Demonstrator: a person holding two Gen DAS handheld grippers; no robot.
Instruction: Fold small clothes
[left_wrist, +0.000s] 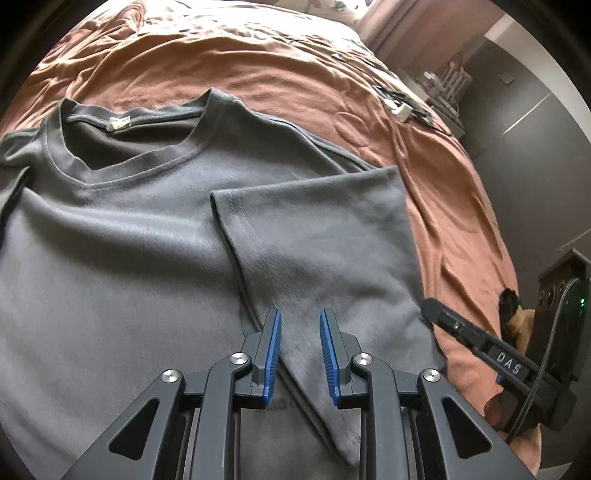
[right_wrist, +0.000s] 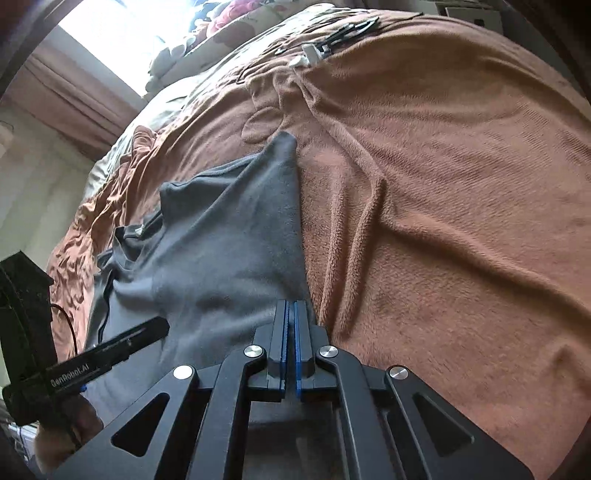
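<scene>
Right now my left gripper (left_wrist: 299, 325) hangs with jaws slightly apart over the folded sleeve (left_wrist: 314, 236); my right gripper (right_wrist: 292, 314) is pressed together at the grey T-shirt (left_wrist: 122, 229) edge, whether pinching I cannot tell. Beyond spreads the brown blanket (right_wrist: 443, 206).

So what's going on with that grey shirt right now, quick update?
Left gripper open over the folded-in sleeve. Right gripper shut at the grey T-shirt's edge. Nothing blocking on the brown blanket.
</scene>
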